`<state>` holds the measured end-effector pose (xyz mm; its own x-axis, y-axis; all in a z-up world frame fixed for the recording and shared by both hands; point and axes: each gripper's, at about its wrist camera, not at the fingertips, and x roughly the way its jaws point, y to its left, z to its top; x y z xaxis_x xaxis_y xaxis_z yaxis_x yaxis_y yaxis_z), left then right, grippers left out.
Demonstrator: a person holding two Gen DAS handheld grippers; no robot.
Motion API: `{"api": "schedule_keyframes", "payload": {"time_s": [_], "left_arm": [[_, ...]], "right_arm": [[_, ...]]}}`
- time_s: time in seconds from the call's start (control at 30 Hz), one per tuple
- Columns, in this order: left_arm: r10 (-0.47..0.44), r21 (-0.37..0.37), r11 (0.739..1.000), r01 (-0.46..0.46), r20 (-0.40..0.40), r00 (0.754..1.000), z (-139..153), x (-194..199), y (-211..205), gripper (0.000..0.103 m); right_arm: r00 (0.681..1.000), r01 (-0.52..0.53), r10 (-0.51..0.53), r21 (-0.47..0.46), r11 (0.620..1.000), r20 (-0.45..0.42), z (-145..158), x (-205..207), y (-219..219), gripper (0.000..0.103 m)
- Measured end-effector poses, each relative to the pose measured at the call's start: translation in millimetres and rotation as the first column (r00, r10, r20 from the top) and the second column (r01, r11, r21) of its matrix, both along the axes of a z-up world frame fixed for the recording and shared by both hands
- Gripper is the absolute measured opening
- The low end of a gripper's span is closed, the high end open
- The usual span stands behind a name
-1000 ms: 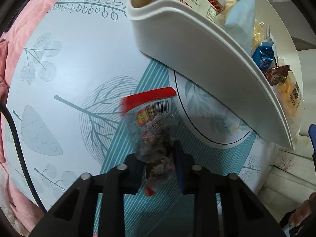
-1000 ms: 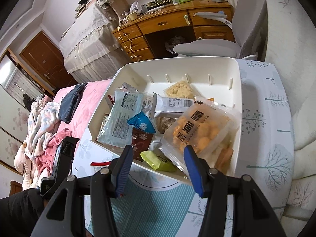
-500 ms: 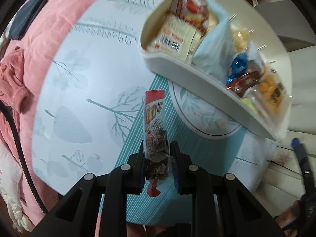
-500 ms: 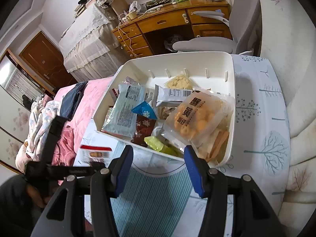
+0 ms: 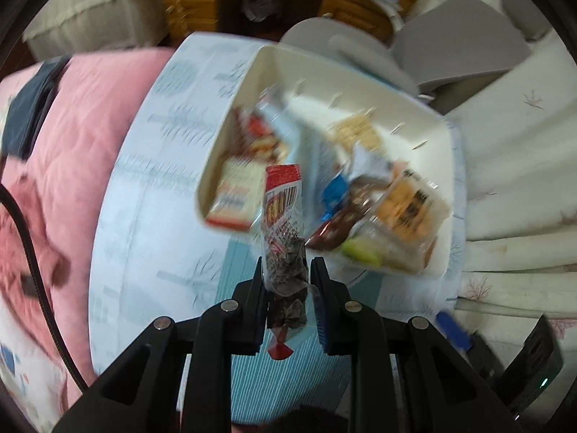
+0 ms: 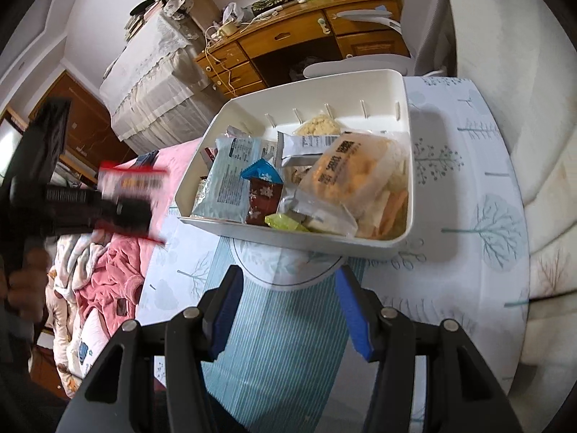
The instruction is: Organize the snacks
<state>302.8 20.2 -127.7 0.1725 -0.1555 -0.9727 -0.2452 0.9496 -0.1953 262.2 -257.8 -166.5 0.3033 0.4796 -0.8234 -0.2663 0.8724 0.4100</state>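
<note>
The white rectangular plastic bin (image 6: 375, 243) is open-topped; access from above is unobstructed. Its near half is packed with snack packets (image 6: 346, 176), while the far strip along the back wall is bare. The leaf-patterned cloth-covered surface (image 6: 281, 324) before the bin is free. A grey office chair (image 5: 450, 47) stands just behind the bin.

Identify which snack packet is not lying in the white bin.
The red-topped clear packet of dark snacks: it hangs in the air, clamped in the left gripper. All other packets lie in the white bin.
</note>
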Motion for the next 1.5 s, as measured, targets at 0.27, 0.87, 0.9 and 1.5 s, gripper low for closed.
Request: {"api": "schedule_keyframes", "payload": {"time_s": [0.27, 0.87, 0.9, 1.5], "left_arm": [[-0.107, -0.041, 0.993, 0.111, 0.104, 0.989, -9.4, 46.7, -34.4, 0.021], [-0.162, -0.051, 0.985, 0.166, 0.085, 0.983, 5.0, -69.7, 3.5, 0.067], [-0.149, -0.050, 0.987, 0.153, 0.078, 0.986, 4.9, -82.2, 8.1, 0.067], [-0.118, 0.064, 0.992, 0.104, 0.272, 0.955, 100.1, -216.8, 8.9, 0.087]], "right_arm": [[0.999, 0.041, -0.041, -0.005, 0.999, -0.029, -12.4, -7.2, -1.3, 0.054], [0.993, 0.109, -0.104, -0.100, 0.989, 0.057, 40.1, -83.3, 45.7, 0.078], [0.994, 0.100, -0.095, -0.111, 0.989, 0.056, 43.0, -91.3, 49.9, 0.078], [0.999, 0.055, -0.053, -0.178, 0.982, 0.012, 124.6, -191.1, 69.0, 0.091]]}}
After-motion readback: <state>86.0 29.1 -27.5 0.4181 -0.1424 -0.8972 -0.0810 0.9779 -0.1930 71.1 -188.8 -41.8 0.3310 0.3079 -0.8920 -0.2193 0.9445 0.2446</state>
